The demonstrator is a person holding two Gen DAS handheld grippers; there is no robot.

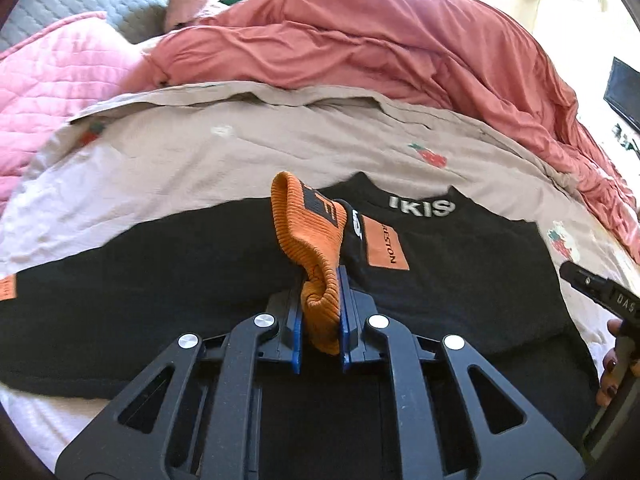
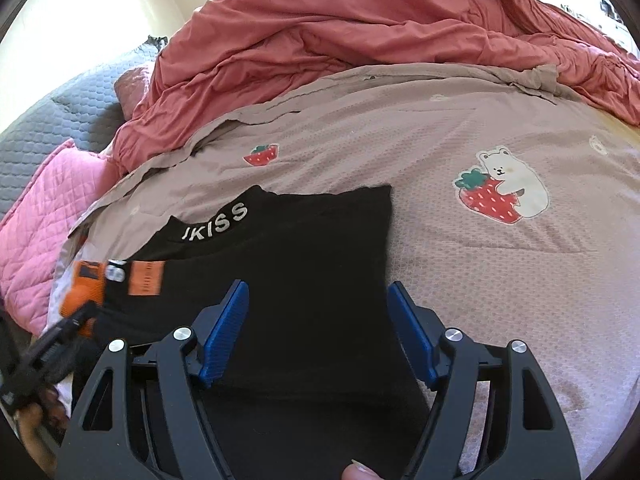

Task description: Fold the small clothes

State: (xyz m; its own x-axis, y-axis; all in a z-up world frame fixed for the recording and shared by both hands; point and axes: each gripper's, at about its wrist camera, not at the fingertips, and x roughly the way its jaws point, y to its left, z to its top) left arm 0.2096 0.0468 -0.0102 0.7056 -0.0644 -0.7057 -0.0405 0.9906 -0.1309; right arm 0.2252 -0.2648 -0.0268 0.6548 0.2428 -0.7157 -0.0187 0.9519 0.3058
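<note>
Jaws of the left gripper (image 1: 320,312) pinch the black top's (image 1: 200,272) soft orange cuff (image 1: 316,256); right gripper (image 2: 318,320) jaws spread above limp cloth.

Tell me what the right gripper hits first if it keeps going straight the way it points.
Most likely the black top. The right gripper stands open, tilted down over the garment's right part, with nothing between its pads. Beyond the top lies the strawberry-print bedsheet. Depth is hard to judge through the fisheye.
</note>
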